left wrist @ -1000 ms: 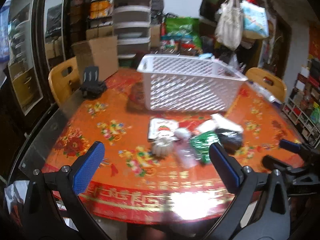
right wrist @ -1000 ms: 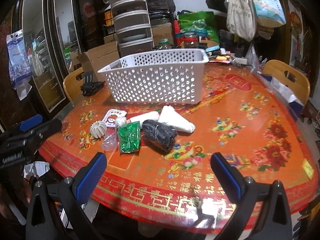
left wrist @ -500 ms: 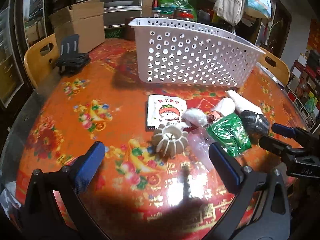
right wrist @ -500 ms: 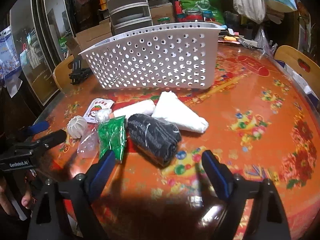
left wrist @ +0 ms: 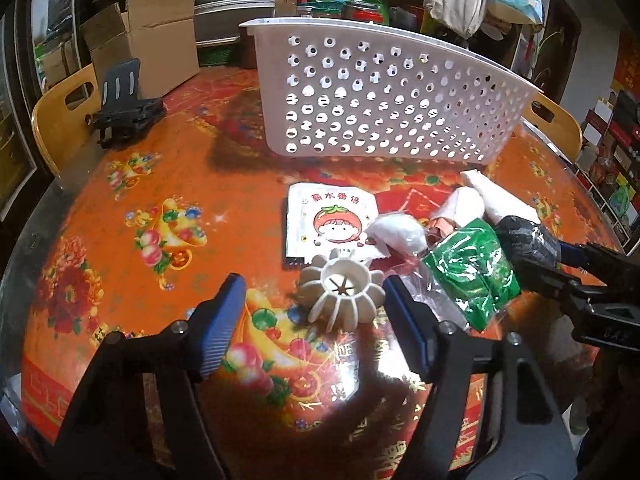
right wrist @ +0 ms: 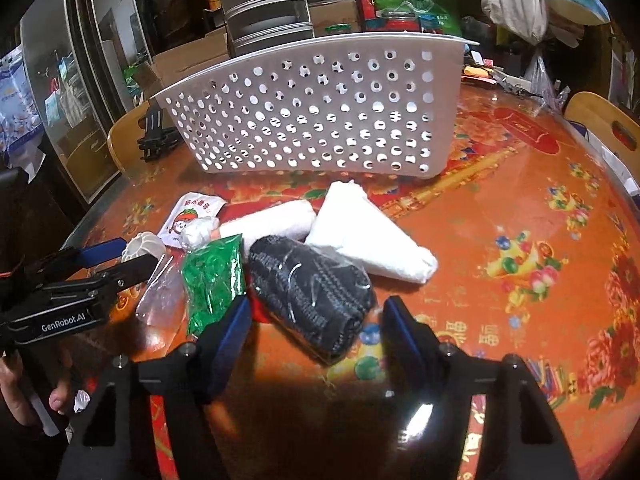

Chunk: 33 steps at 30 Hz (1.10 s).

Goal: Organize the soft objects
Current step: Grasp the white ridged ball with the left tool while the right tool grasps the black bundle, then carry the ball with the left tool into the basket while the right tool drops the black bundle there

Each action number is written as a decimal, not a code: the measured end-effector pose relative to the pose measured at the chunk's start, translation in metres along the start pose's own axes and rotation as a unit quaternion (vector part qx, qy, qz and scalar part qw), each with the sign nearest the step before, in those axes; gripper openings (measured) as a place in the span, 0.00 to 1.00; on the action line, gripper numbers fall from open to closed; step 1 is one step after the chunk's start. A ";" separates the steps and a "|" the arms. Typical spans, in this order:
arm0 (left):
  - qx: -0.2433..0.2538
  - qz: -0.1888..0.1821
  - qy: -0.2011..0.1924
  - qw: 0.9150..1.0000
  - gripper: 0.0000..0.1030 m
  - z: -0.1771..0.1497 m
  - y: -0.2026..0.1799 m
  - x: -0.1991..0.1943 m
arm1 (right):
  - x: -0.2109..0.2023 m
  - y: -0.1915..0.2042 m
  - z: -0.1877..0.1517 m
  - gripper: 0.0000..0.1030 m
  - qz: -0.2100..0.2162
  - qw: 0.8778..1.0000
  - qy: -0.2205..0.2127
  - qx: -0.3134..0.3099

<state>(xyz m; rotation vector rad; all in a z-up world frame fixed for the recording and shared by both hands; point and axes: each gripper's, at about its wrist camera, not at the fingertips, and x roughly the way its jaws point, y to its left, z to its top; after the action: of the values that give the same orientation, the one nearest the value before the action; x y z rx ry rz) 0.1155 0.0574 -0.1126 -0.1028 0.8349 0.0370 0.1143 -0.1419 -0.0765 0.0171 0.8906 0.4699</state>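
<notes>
- Left wrist view: the left gripper [left wrist: 310, 312] has its jaws closing around the ribbed white ball [left wrist: 341, 297], which sits between the blue pads, nearer the right one; the right pad looks about to touch it, the left pad is apart from it, so nothing is gripped yet.
- Right wrist view: the right gripper [right wrist: 316, 334] is closing on the black knit bundle [right wrist: 310, 298], whose near end lies between the pads, with neither pad clearly pressing.
- That bundle's long axis runs from 10 o'clock down to 4 o'clock, slanted across the jaw line.
- From the ball, the white perforated basket [left wrist: 384, 92] stands at 12 o'clock on the orange floral table [left wrist: 152, 208], well apart.
- Other soft things lie between: green packet [right wrist: 214, 276], white roll [right wrist: 272, 222], white folded cloth [right wrist: 368, 240].
- Judgement: each hand is nearest its own target, so both can grip at once.
</notes>
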 end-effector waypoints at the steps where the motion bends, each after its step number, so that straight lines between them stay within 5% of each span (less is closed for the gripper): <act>1: 0.002 0.000 0.000 1.000 0.62 0.000 -0.001 0.000 | 0.000 0.000 0.000 0.66 -0.001 1.000 -0.001 0.000; 6: 0.011 -0.010 -0.006 1.000 0.41 0.000 -0.007 -0.001 | 0.003 0.002 0.002 0.55 -0.001 1.000 -0.004 -0.006; 20: 0.014 0.002 -0.048 0.999 0.41 0.004 -0.001 -0.036 | -0.035 0.000 0.004 0.51 0.001 0.999 -0.053 -0.009; 33: 0.034 -0.007 -0.085 0.996 0.41 0.056 -0.013 -0.076 | -0.071 -0.009 0.053 0.51 0.009 0.995 -0.094 -0.023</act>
<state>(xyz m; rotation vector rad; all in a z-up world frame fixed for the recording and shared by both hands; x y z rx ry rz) 0.1070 0.0508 -0.0179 -0.0397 0.6650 0.0039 0.1192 -0.1694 0.0082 0.0269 0.6952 0.4963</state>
